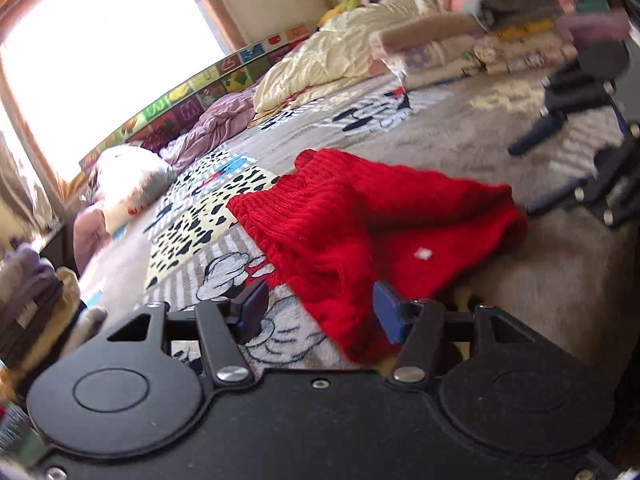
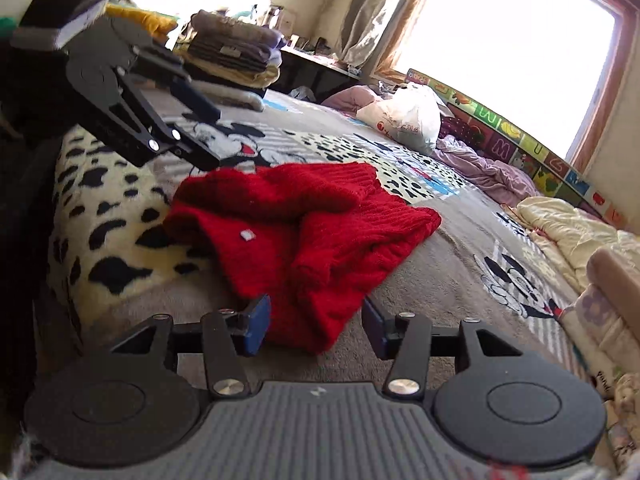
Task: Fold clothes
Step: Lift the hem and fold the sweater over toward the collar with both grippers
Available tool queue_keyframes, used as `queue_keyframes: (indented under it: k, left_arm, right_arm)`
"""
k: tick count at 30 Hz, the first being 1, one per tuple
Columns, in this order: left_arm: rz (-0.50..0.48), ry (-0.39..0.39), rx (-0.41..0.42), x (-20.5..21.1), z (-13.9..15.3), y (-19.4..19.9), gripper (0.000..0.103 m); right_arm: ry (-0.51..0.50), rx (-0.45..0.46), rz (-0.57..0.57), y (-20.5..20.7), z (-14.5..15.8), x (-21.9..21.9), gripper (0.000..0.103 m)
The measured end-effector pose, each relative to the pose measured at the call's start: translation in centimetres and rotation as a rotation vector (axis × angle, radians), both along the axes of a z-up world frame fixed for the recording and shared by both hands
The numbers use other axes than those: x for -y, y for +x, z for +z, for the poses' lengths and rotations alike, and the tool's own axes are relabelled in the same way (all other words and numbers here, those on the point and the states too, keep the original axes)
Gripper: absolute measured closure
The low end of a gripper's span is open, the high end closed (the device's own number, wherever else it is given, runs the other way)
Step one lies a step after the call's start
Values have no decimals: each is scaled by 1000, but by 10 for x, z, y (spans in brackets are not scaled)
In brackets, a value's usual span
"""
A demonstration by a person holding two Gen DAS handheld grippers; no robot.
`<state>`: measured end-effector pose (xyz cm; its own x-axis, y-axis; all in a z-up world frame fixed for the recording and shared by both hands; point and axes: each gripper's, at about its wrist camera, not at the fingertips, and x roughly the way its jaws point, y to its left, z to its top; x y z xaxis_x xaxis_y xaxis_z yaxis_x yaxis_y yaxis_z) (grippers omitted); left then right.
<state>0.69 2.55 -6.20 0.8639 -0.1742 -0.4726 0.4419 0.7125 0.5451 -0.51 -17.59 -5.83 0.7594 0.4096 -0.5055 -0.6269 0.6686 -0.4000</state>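
A red knit sweater (image 1: 360, 220) (image 2: 304, 220) lies crumpled and partly folded over itself on a bed blanket, a small white tag showing on it. My left gripper (image 1: 320, 314) stands open at the sweater's near edge, with red knit between its blue pads (image 1: 386, 316) and no pad pressing. The right wrist view shows that left gripper (image 2: 204, 132) hovering over the sweater's far left corner. My right gripper (image 2: 316, 324) is open too, a sweater corner lying between its fingers. In the left wrist view the right gripper (image 1: 538, 176) is blurred at the sweater's far right.
The blanket (image 2: 120, 208) has cartoon-mouse and black-spot prints. Stacks of folded clothes (image 1: 500, 40) (image 2: 232, 52) sit at the bed ends. A cream quilt (image 1: 320, 60), a lilac cloth (image 2: 488, 168) and a white plastic bag (image 2: 404, 120) lie along the window side.
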Motion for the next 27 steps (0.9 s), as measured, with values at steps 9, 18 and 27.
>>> queue_keyframes:
  k: [9,18,27]
  left_arm:
    - [-174,478,138,15,-65,-18,45]
    - [-193,522,274,17,-70,11,42]
    - [-190,510,360,17,-74,29,52]
  right_arm:
    - [-363,160,33,-9,-42,-43,52]
    - [-414,308,73,4,-45,-52,43]
    - [-434,410,148,2,-53,-53,49]
